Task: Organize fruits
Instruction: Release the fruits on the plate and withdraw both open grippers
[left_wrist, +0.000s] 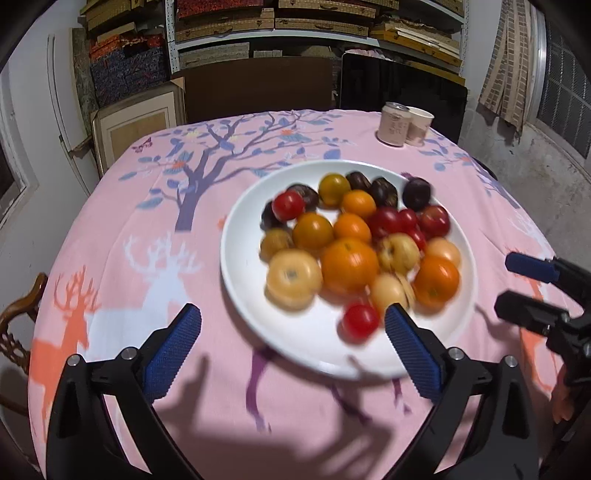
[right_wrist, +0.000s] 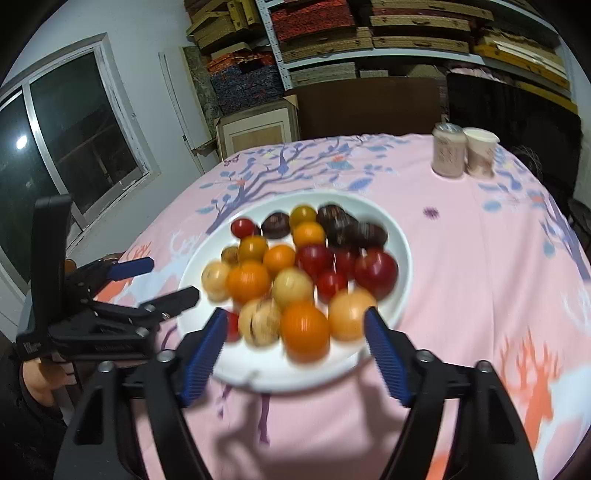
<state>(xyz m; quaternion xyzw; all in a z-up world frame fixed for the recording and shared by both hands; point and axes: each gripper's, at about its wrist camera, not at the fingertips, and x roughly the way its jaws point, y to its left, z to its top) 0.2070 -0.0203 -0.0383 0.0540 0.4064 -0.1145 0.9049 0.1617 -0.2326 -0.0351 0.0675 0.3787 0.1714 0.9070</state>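
A white plate (left_wrist: 251, 206) (right_wrist: 400, 243) sits on the pink tablecloth, piled with several fruits: oranges (left_wrist: 349, 264) (right_wrist: 304, 328), pale yellow fruits (left_wrist: 293, 278) (right_wrist: 291, 286), red ones (left_wrist: 360, 320) (right_wrist: 376, 273) and dark ones (left_wrist: 416, 192) (right_wrist: 338, 219). My left gripper (left_wrist: 293, 325) is open and empty, hovering at the plate's near left edge. My right gripper (right_wrist: 295, 325) is open and empty, above the plate's near rim; it also shows in the left wrist view (left_wrist: 524, 284) at the right. The left gripper shows in the right wrist view (right_wrist: 159, 284) left of the plate.
A pink can (left_wrist: 394, 123) (right_wrist: 448, 149) and a paper cup (left_wrist: 418, 124) (right_wrist: 479, 150) stand at the table's far right. Dark chairs (left_wrist: 258, 88) and shelves of boxes (left_wrist: 314, 26) are behind the table. A wooden chair (left_wrist: 18, 314) stands at the left edge.
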